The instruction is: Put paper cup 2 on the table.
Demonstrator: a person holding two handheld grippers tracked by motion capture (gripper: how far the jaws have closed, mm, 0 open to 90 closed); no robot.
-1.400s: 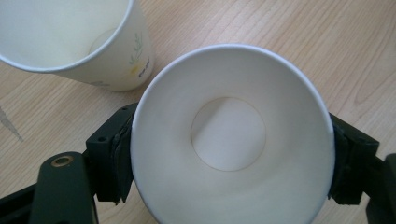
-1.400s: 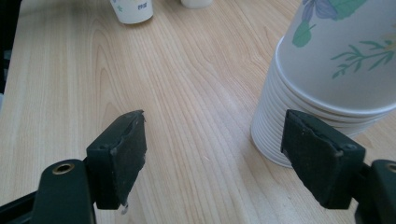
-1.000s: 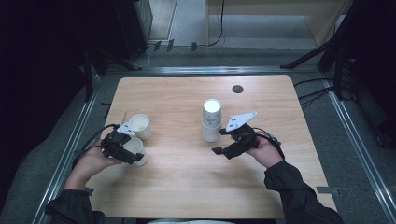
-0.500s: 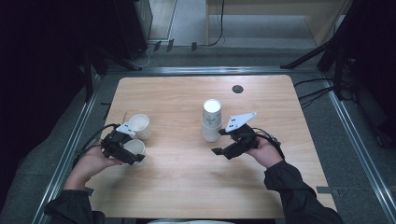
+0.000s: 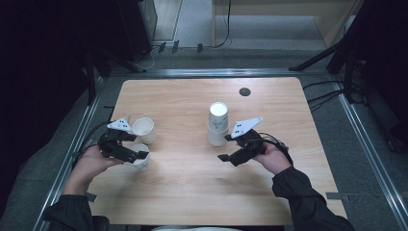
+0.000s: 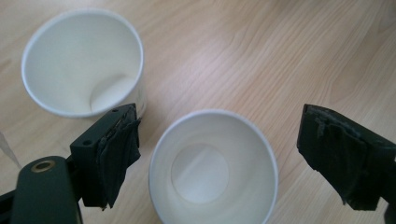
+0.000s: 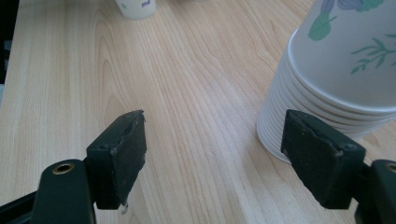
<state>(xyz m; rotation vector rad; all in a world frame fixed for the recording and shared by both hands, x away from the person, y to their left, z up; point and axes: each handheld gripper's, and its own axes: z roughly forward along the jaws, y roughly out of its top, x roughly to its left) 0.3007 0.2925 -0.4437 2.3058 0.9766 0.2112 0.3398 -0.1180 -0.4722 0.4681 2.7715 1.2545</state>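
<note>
Two white paper cups stand upright at the table's left: a near cup [image 5: 140,161] [image 6: 212,168] and a far cup [image 5: 143,129] [image 6: 81,60]. My left gripper [image 5: 138,155] [image 6: 224,140] hovers over the near cup. Its jaws have just been opening and now stand wide on either side of the rim, the pads clear of it. A stack of upside-down paper cups with a leaf print [image 5: 218,124] [image 7: 336,74] stands mid-table. My right gripper [image 5: 225,149] [image 7: 215,144] is open, low beside the stack's base, with bare wood between its jaws.
A small dark round disc [image 5: 245,91] lies near the table's far edge [image 5: 211,79]. Metal rails [image 5: 368,159] run along both sides of the table. Bare wood lies between the two hands and along the front.
My left gripper's jaws have spread apart off the near cup and the hand has lifted slightly. The right hand and the stack have kept still.
</note>
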